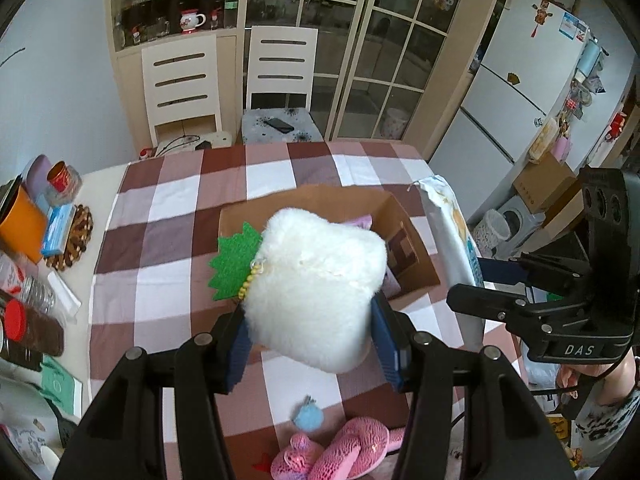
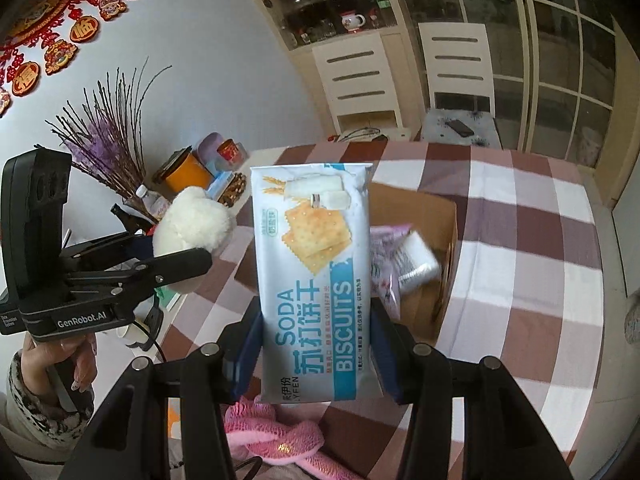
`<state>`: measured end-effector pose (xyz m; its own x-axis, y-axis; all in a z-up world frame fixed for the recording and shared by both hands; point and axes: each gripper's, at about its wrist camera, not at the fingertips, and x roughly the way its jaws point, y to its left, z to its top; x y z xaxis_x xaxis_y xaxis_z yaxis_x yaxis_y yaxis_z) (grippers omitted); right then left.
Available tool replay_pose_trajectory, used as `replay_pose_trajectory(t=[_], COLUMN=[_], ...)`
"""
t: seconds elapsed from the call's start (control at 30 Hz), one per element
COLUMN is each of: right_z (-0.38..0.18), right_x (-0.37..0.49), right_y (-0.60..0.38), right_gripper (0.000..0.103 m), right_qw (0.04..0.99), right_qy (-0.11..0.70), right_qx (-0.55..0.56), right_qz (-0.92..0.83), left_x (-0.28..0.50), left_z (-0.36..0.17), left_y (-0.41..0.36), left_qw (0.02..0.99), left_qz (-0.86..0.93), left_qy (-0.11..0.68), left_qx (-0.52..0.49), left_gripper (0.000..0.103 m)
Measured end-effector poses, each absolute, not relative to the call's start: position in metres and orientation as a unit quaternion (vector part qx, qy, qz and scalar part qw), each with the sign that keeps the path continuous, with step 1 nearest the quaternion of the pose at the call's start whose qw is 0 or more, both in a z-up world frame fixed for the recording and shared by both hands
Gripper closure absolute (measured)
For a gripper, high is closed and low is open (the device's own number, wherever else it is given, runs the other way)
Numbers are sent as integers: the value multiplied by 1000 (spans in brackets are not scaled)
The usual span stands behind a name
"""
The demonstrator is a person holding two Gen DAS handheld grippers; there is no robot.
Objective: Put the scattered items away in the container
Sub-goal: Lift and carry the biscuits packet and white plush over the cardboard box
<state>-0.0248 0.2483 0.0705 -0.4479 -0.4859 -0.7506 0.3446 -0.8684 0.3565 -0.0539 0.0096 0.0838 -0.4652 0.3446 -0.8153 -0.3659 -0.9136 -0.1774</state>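
Note:
My left gripper (image 1: 312, 344) is shut on a white fluffy plush pouch (image 1: 316, 288) with green felt leaves (image 1: 236, 260), held above the near side of an open cardboard box (image 1: 412, 256). My right gripper (image 2: 316, 356) is shut on a pack of soda biscuits (image 2: 316, 264), held upright just left of the box (image 2: 436, 216). The box holds a pink-purple packet (image 2: 384, 264) and a small white bottle (image 2: 418, 260). The biscuit pack (image 1: 452, 232) and right gripper (image 1: 492, 288) show at the right of the left wrist view. The plush (image 2: 192, 228) and left gripper (image 2: 176, 264) show at the left of the right wrist view.
A pink net item (image 1: 336, 452) and a small blue pompom (image 1: 308, 416) lie on the checked tablecloth (image 1: 168, 240) near me. Jars, an orange cup (image 1: 20, 224) and bottles crowd the table's left edge. Two white chairs (image 1: 184, 80) stand behind the table.

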Motion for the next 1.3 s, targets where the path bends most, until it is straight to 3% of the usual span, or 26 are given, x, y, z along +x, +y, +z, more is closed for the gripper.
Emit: replay_pose_trajectory(t=[1.3], right_z=[22], right_x=[-119], right_y=[238], right_gripper=[52], right_qw=[231], right_qy=[-86], right_qx=[530], right_qz=[-812], left_x=[-147], left_z=[12], left_y=[30], left_qw=[207], left_qz=[805], left_qy=[7], left_qx=[-555], left_gripper=[49])
